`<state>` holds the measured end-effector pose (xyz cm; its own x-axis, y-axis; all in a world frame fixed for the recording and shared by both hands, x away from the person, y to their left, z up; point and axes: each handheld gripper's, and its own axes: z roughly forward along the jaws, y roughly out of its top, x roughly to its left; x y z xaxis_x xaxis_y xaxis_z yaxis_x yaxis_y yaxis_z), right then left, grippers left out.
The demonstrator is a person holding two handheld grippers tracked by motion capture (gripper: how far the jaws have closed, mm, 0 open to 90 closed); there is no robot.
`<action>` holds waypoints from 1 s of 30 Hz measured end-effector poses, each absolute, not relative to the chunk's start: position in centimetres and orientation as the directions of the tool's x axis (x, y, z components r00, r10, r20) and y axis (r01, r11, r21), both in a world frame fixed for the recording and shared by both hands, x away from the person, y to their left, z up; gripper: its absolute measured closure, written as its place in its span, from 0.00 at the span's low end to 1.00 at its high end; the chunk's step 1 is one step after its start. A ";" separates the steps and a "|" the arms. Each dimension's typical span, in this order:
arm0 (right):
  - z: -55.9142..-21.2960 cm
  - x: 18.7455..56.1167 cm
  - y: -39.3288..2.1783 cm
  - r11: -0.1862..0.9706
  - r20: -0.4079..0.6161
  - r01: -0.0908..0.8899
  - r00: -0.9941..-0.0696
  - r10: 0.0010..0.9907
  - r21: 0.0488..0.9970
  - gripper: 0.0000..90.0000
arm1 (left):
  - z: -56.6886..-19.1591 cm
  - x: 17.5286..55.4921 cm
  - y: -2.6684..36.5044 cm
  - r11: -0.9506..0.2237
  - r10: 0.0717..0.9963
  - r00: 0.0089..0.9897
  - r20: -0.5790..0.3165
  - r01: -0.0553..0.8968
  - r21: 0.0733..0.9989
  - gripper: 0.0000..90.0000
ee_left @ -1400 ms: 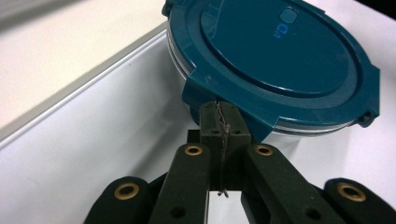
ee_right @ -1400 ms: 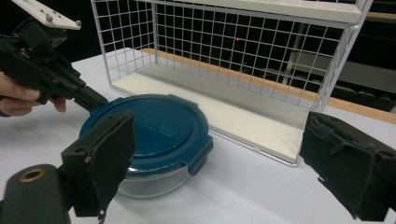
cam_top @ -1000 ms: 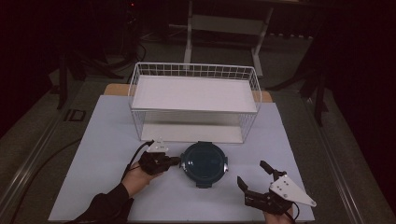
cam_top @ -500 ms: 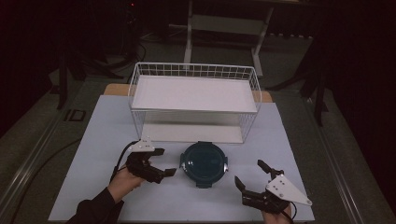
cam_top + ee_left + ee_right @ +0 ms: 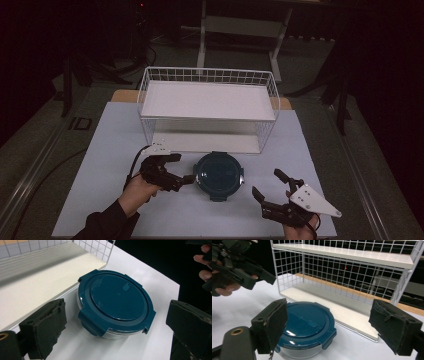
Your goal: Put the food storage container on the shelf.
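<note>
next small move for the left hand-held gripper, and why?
Probably ease the left hand-held gripper forward so its open jaws straddle the round container. It sits beside the container, apart from it, and the teal lid lies centred between the jaws.

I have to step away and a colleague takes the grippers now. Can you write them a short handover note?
Left gripper: open, beside the left edge of the round container with a blue lid, not gripping it.
Right gripper: open, off to the container's right, holding nothing.
The container sits lidded on the white table, just in front of the wire shelf rack.
Done: nothing grasped yet.
Left: probably grip the container; where it goes is unclear.
</note>
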<state>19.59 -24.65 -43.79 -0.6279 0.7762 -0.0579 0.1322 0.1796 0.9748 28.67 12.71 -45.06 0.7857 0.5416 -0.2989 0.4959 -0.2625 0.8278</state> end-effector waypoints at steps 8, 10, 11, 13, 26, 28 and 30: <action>-43.1 20.3 -24.2 0.186 -0.101 0.072 -0.626 0.773 0.980 0.13 | -45.5 30.4 12.5 -0.221 0.536 0.750 -0.388 0.568 0.793 0.04; -42.8 20.4 -24.1 0.190 -0.097 0.080 -0.637 0.765 0.978 0.13 | -45.9 30.9 12.3 -0.209 0.538 0.734 -0.414 0.592 0.778 0.04; -42.8 20.5 -24.0 0.193 -0.097 0.083 -0.637 0.765 0.978 0.13 | -46.2 31.2 12.3 -0.208 0.546 0.722 -0.424 0.608 0.766 0.04; -42.7 20.4 -23.8 0.210 -0.104 0.099 -0.620 0.778 0.973 0.13 | -46.9 32.0 12.2 -0.181 0.563 0.684 -0.464 0.650 0.738 0.04; -43.0 20.3 -23.1 0.229 -0.087 0.142 -0.639 0.765 0.963 0.12 | -49.4 33.9 11.8 -0.170 0.583 0.528 -0.617 0.823 0.543 0.05; -43.0 20.3 -23.0 0.231 -0.083 0.149 -0.644 0.761 0.961 0.12 | -49.6 34.0 11.9 -0.157 0.580 0.499 -0.644 0.844 0.513 0.05; -43.1 20.4 -22.9 0.232 -0.081 0.154 -0.644 0.761 0.960 0.12 | -50.0 34.1 12.0 -0.138 0.580 0.467 -0.668 0.864 0.484 0.12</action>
<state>20.38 -22.94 -43.12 -0.6441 0.7607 -0.0807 0.1537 0.2320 0.9605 34.14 11.98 -49.96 0.4668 0.5798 -0.6678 0.8641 -0.1382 0.4840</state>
